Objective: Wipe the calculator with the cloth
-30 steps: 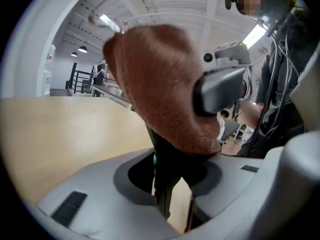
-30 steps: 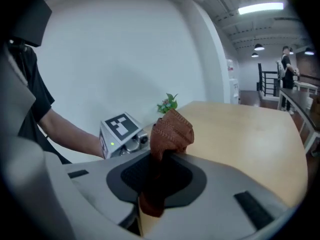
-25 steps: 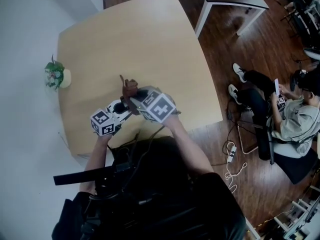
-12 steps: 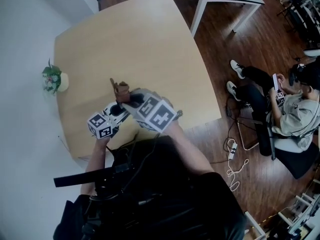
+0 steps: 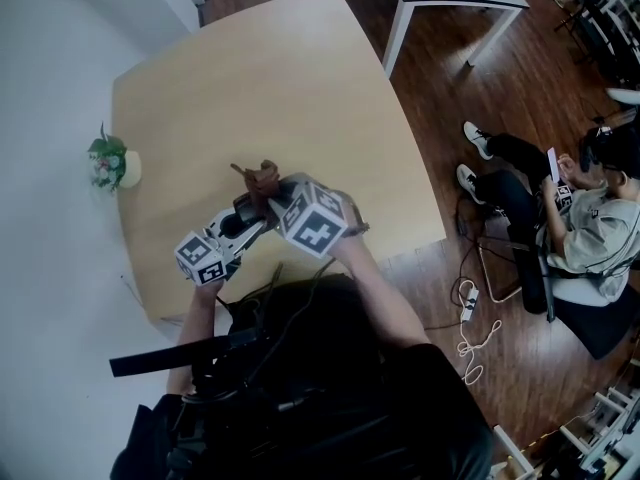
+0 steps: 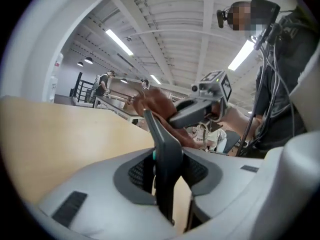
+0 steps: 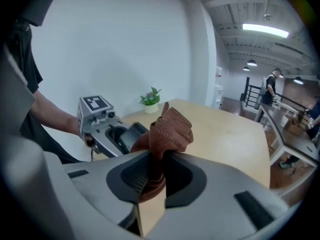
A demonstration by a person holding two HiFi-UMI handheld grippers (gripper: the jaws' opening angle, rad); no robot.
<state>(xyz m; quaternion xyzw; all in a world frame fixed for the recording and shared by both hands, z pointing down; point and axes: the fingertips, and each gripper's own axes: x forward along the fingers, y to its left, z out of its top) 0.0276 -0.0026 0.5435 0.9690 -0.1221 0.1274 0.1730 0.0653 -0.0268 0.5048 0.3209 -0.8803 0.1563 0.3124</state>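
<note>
two firm grips. clamps the calculator [image 6: 162, 144] edge-on above the table [image 5: 260, 78] in left gripper [image 6: 165, 171], holds pinched brown cloth [image 7: 170, 129] against its far end with right gripper [image 7: 155, 176]. nudges cloth only slightly since a second ago; likely mid-wipe.

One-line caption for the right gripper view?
Right gripper clamps a bunched brown cloth beside the calculator held in the left gripper, over a wooden table.
</note>
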